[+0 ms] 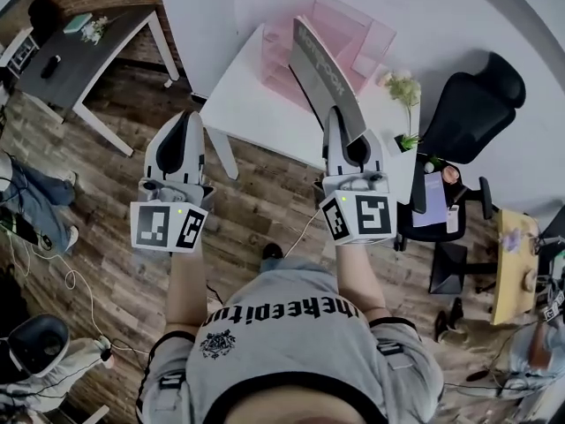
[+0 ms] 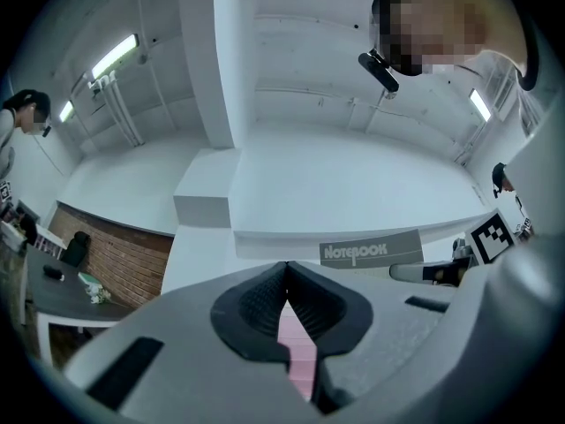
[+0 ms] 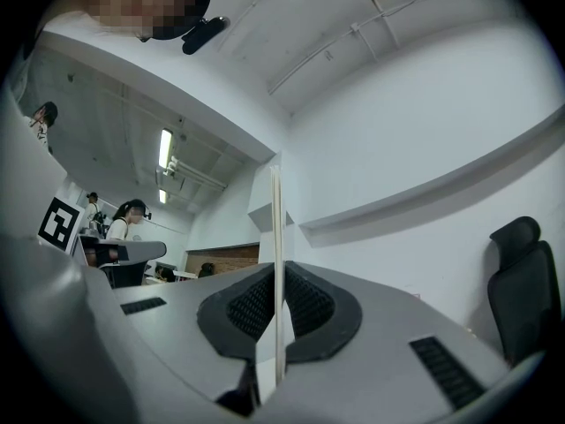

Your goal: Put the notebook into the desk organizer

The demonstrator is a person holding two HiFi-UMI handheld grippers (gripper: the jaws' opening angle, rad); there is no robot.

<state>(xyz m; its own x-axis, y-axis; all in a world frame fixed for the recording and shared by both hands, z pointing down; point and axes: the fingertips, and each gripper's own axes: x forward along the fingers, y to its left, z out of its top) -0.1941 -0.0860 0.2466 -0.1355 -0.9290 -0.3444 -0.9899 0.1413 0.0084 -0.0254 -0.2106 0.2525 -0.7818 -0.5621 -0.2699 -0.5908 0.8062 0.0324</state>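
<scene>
Between the fingers (image 3: 311,306) of our right gripper (image 1: 342,129) we've got the grey notebook (image 1: 322,64) pinched tight by its near edge. Our left gripper (image 1: 184,122) has its fingers pressed together on nothing, over the wood floor (image 1: 115,228) just left of the white counter (image 1: 256,104). We see the notebook in the air above that counter, its far end overlapping the pink desk organizer (image 1: 357,29) in the head view.

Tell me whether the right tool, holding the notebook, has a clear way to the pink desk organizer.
Probably yes. The right tool holds the notebook over the white table, and the pink desk organizer stands just beyond it, with nothing visible between them.
</scene>
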